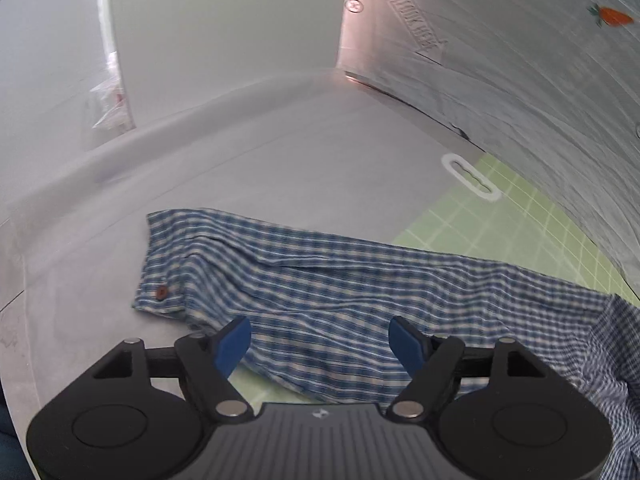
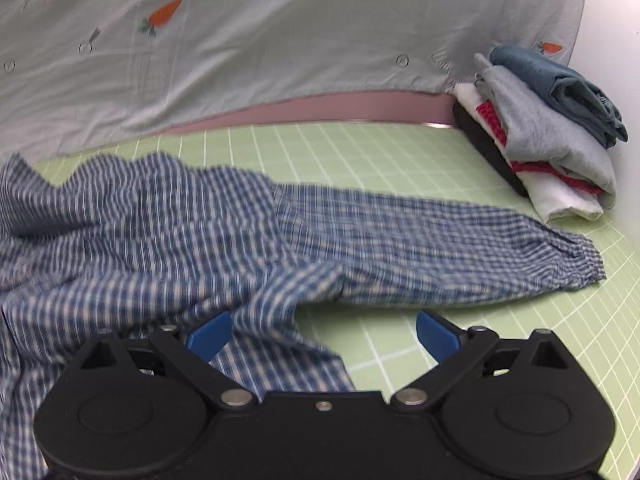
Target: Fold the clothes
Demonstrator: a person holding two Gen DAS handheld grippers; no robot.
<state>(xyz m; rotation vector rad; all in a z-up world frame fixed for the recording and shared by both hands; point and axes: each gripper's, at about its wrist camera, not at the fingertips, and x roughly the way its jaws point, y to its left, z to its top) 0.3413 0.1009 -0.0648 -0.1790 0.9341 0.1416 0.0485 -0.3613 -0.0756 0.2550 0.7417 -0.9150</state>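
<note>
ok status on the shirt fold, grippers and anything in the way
Left gripper open over one sleeve. Right gripper open, empty. Checked shirt unfolded on green mat. Folded pile clear.

A staged home laundry spot is suggested by a green grid mat (image 2: 400,152), folded clothes (image 2: 548,140) and a carrot-print sheet (image 2: 280,32).

even daylight | soft shadows | motion blur | fisheye-bent edges
</note>
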